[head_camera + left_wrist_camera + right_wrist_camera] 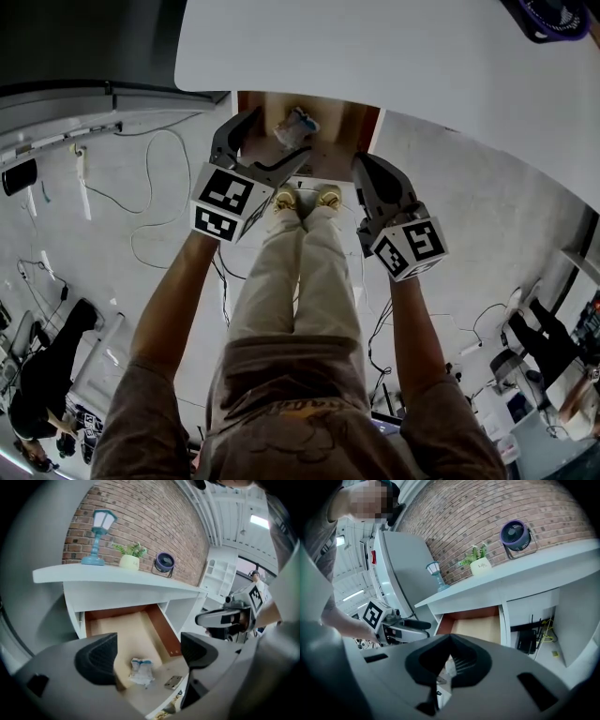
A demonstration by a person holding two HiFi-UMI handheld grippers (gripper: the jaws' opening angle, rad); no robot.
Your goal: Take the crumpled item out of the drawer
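White desk, its wood-lined drawer standing pulled out. Left gripper hangs over the drawer's near end, jaws spread wide and gripping nothing. Right gripper, to the right, has its jaws closed together, empty. Crumpled item lies on the drawer floor, near end, ungrasped: drawer open, pick-up and removal outstanding. No legible writing; marker cubes carry patterns only.

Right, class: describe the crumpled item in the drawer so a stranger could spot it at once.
Find the white desk against the brick wall; its wooden drawer stands pulled open. Near the front lies a crumpled white wad with a blue streak, unlike the flat metal plate beside it.
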